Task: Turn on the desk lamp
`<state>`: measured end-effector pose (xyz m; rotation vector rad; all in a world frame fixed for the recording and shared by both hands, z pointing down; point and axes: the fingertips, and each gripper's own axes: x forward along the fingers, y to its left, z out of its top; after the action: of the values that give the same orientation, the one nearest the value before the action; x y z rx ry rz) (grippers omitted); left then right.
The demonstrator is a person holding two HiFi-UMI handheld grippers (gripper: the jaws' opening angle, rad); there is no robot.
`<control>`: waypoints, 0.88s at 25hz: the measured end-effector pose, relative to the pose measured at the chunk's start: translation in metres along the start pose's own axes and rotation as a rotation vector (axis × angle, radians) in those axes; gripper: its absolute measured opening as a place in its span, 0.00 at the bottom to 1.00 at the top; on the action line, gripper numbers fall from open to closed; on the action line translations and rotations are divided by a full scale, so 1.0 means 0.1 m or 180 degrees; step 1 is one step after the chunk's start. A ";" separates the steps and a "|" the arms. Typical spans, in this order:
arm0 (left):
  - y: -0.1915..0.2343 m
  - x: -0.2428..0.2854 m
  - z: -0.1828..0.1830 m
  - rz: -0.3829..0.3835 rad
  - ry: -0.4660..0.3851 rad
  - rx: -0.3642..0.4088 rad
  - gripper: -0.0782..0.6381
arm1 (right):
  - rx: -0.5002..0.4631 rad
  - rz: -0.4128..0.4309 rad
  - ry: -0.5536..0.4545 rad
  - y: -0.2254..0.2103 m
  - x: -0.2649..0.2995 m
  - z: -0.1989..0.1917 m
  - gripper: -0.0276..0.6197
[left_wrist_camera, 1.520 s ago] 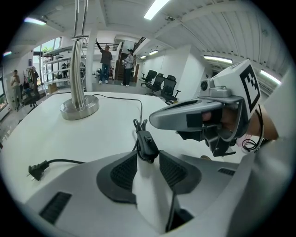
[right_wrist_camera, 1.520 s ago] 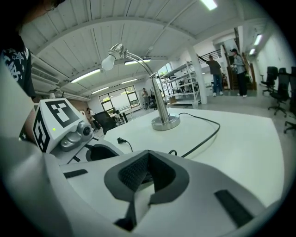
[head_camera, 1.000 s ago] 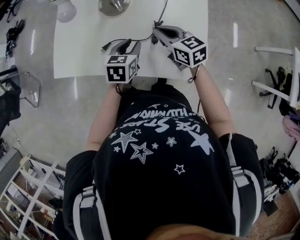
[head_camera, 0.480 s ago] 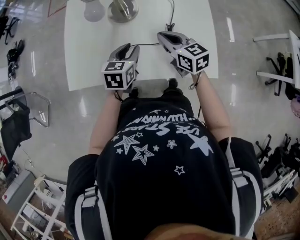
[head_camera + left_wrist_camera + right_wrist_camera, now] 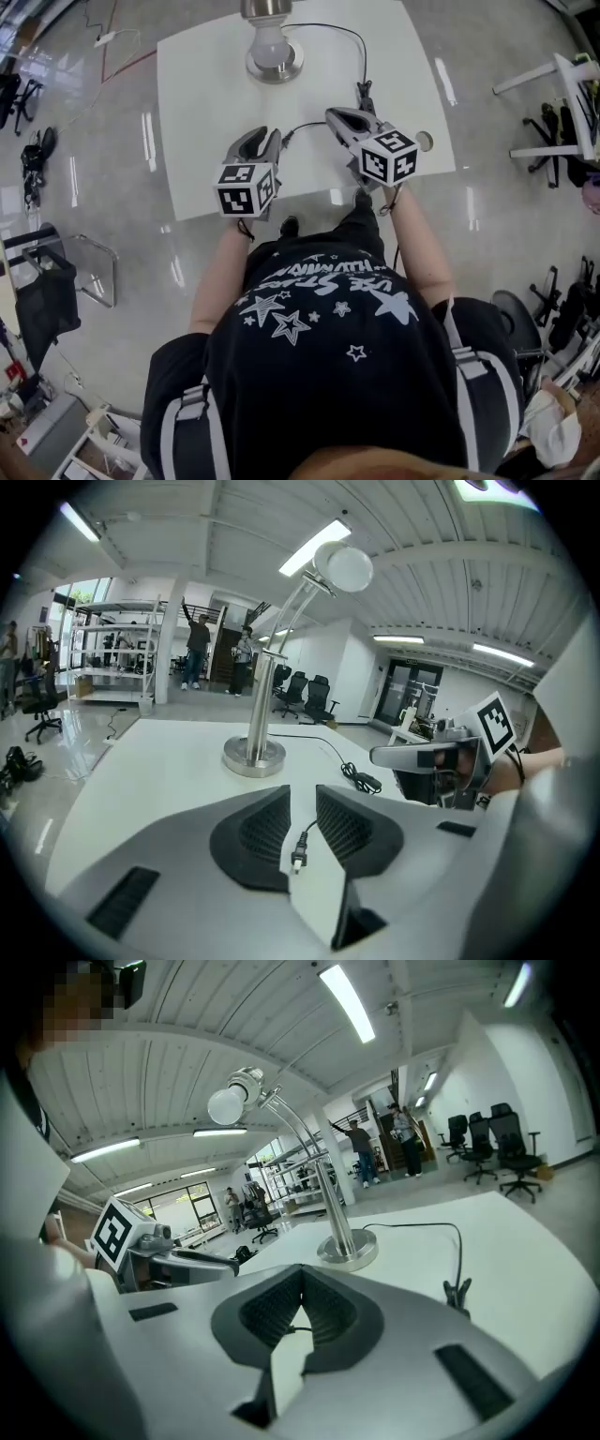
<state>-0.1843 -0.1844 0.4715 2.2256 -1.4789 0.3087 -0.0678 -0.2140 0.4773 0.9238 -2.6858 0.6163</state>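
Observation:
The desk lamp stands at the table's far side: steel base [image 5: 272, 64], bent stem, white bulb [image 5: 345, 567]. In the right gripper view I also see the base [image 5: 347, 1249] and the bulb [image 5: 228, 1103]. Its black cable runs past an in-line switch [image 5: 361, 94] [image 5: 364, 782] to a loose plug [image 5: 298, 853]. My left gripper [image 5: 265, 134] [image 5: 302, 799] is open; its jaws have just been closing, with the plug lying in the gap, untouched. My right gripper [image 5: 333, 114] [image 5: 300, 1271] is shut, tips together, holding nothing.
The white table [image 5: 206, 103] stands on a glossy grey floor. A small round item [image 5: 424, 141] sits near the table's right edge. A black chair [image 5: 47, 291] is at the left and white frames [image 5: 553, 84] at the right. People stand far behind.
Both grippers have moved farther over the table toward the lamp. The lamp's base and bulb, earlier at the picture's top edge, now show whole.

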 end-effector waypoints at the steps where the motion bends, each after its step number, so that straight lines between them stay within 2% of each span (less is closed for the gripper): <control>1: 0.06 -0.03 0.00 -0.0009 -0.0016 -0.0005 0.24 | 0.0016 -0.0047 -0.0009 0.04 0.01 -0.02 0.05; 5: 0.24 -0.20 -0.12 -0.0098 0.0025 -0.0032 0.20 | 0.0093 -0.0224 -0.0016 0.27 -0.03 -0.13 0.05; 9: 0.33 -0.26 -0.12 -0.0263 0.0039 0.0006 0.19 | 0.0165 -0.0397 -0.0069 0.46 -0.11 -0.18 0.05; 13: 0.23 -0.23 -0.02 -0.0388 -0.0043 0.0025 0.16 | 0.0154 -0.0482 -0.0114 0.51 -0.26 -0.18 0.05; 16: 0.15 -0.21 0.05 -0.0387 -0.0131 0.0073 0.13 | 0.0155 -0.0563 -0.0164 0.49 -0.38 -0.17 0.05; 22: 0.04 -0.30 0.13 -0.0433 -0.0239 0.0166 0.12 | 0.0112 -0.0596 -0.0231 0.59 -0.49 -0.14 0.05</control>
<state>-0.2006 -0.1669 0.4486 2.3897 -1.3625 0.2247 -0.0656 -0.1394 0.4539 1.2121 -2.6167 0.6016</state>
